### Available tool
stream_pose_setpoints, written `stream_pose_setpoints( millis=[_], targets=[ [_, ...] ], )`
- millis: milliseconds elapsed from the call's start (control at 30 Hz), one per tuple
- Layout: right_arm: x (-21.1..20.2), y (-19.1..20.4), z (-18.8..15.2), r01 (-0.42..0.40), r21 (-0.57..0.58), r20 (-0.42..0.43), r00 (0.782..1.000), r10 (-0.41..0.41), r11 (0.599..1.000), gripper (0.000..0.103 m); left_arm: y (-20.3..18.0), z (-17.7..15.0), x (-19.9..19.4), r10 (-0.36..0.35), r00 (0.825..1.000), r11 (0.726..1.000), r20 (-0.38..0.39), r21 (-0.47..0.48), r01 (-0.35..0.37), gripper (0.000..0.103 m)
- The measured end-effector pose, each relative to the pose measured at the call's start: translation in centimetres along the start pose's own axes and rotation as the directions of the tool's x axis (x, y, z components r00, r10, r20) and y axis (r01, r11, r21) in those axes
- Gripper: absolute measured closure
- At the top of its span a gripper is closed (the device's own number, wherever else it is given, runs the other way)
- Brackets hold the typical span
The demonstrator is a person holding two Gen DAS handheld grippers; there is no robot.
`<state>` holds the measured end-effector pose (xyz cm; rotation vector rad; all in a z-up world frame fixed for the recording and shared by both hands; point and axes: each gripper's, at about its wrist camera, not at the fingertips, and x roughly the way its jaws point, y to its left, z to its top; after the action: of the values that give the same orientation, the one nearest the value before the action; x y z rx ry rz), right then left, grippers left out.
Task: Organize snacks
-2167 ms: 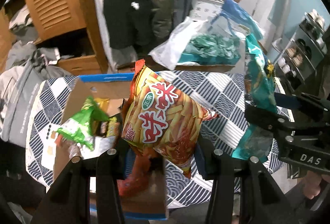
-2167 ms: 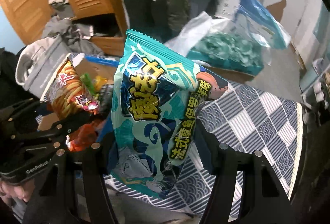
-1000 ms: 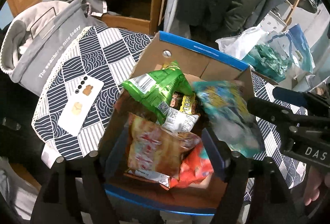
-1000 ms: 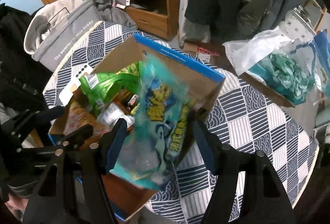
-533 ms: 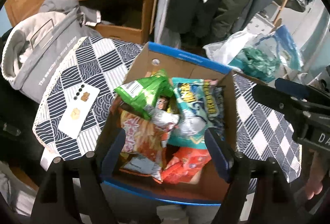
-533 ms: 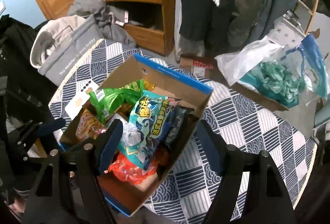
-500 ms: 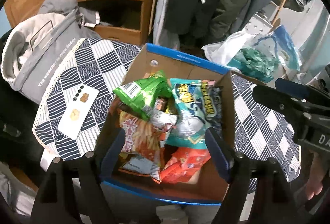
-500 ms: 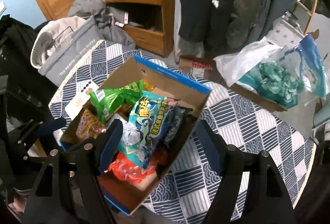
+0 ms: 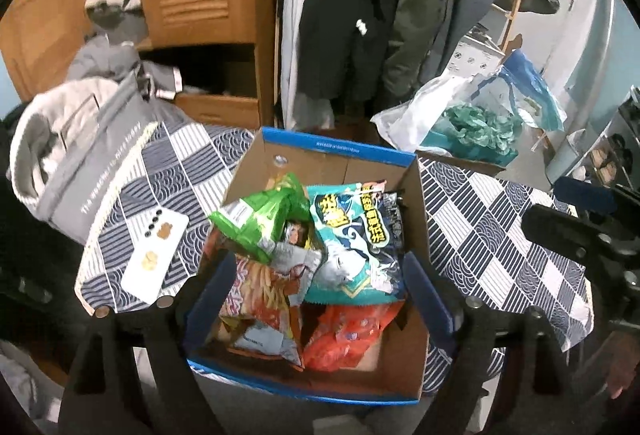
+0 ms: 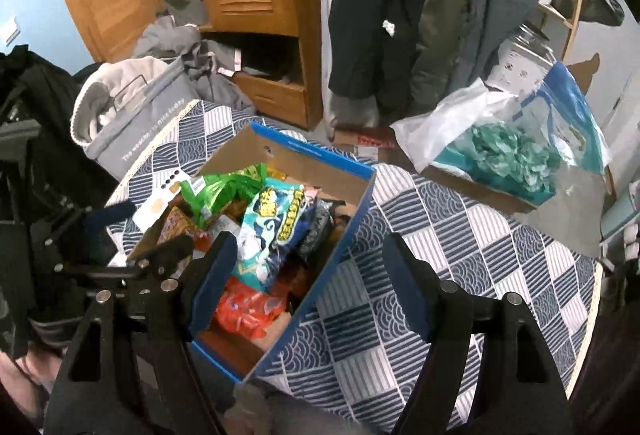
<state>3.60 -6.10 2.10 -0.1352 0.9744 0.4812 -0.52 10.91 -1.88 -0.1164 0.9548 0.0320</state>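
A blue-rimmed cardboard box (image 9: pixel 416 203) stands on the patterned table and holds several snack bags. The teal fish-snack bag (image 9: pixel 352 235) lies on top at the right, the orange fries bag (image 9: pixel 264 295) at the left front, a green bag (image 9: pixel 264 215) behind it, and a red bag (image 9: pixel 348 331) in front. My left gripper (image 9: pixel 316 299) is open and empty above the box's near end. My right gripper (image 10: pixel 308 283) is open and empty above the box's right wall (image 10: pixel 340 247). The teal bag (image 10: pixel 276 223) also shows there.
A white phone (image 9: pixel 156 251) lies on the tablecloth (image 9: pixel 480 227) left of the box. A grey fabric bag (image 9: pixel 76 151) sits at the table's left edge. A plastic bag with teal stuff (image 9: pixel 472 123) lies on a board behind. A wooden wardrobe and hanging coats stand beyond.
Both grippers let go of their bags: the fries bag and the teal bag dropped into the box. Both grippers then pulled back and up, open and empty.
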Motion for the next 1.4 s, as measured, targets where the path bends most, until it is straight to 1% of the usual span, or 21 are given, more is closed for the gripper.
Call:
stream_pose_setpoints(
  millis=[67, 167, 400, 500, 667, 767, 867, 933, 1167, 1400],
  targets=[
    [-0.6, -0.4, -0.4, 0.001, 0.005, 0.009, 1.0, -0.001, 1.0, 0.028, -0.4, 0.1, -0.2, -0.002, 1.0, 1.0, 0.008, 0.011, 0.002, 0.016],
    [-1.4, -1.1, -0.9, 0.016, 0.02, 0.03, 0.999, -0.016, 1.0, 0.028, -0.7, 0.2, -0.5, -0.03, 0.999, 1.0, 0.013, 0.007, 0.03, 0.016],
    [-2.1, -2.9, -1.8, 0.028, 0.07, 0.049, 0.998, -0.031, 0.997, 0.028, -1.6, 0.8, -2.1, -0.057, 0.996, 0.998, 0.071, -0.009, 0.057, 0.016],
    [-2.2, -3.7, -2.0, 0.04, 0.092, 0.049, 0.998, -0.044, 0.995, 0.028, -1.9, 0.9, -2.6, -0.055, 0.995, 0.998, 0.085, -0.008, 0.056, 0.016],
    [-2.2, -4.7, -2.4, 0.049, 0.113, 0.049, 0.997, -0.055, 0.992, 0.028, -2.8, 1.1, -2.9, -0.06, 0.993, 0.998, 0.1, 0.02, 0.058, 0.016],
    [-2.3, -5.0, -2.5, 0.057, 0.112, 0.054, 0.997, -0.063, 0.992, 0.028, -3.1, 1.2, -2.9, -0.07, 0.993, 0.997, 0.095, 0.019, 0.069, 0.016],
    [-2.4, -5.3, -2.6, 0.063, 0.112, 0.059, 0.996, -0.07, 0.992, 0.028, -3.1, 1.5, -2.8, -0.098, 0.992, 0.995, 0.08, -0.001, 0.099, 0.016],
    [-2.4, -5.5, -2.6, 0.065, 0.113, 0.061, 0.996, -0.072, 0.991, 0.028, -3.2, 1.6, -2.8, -0.103, 0.991, 0.994, 0.083, -0.012, 0.105, 0.016],
    [-1.9, -6.1, -2.8, 0.062, 0.124, 0.041, 0.997, -0.068, 0.99, 0.028, -3.9, 1.7, -2.5, -0.094, 0.993, 0.996, 0.073, 0.002, 0.094, 0.016],
    [-1.8, -6.6, -2.8, 0.061, 0.133, 0.045, 0.997, -0.067, 0.989, 0.028, -4.1, 1.7, -2.4, -0.098, 0.993, 0.995, 0.064, 0.012, 0.097, 0.016]
  ],
)
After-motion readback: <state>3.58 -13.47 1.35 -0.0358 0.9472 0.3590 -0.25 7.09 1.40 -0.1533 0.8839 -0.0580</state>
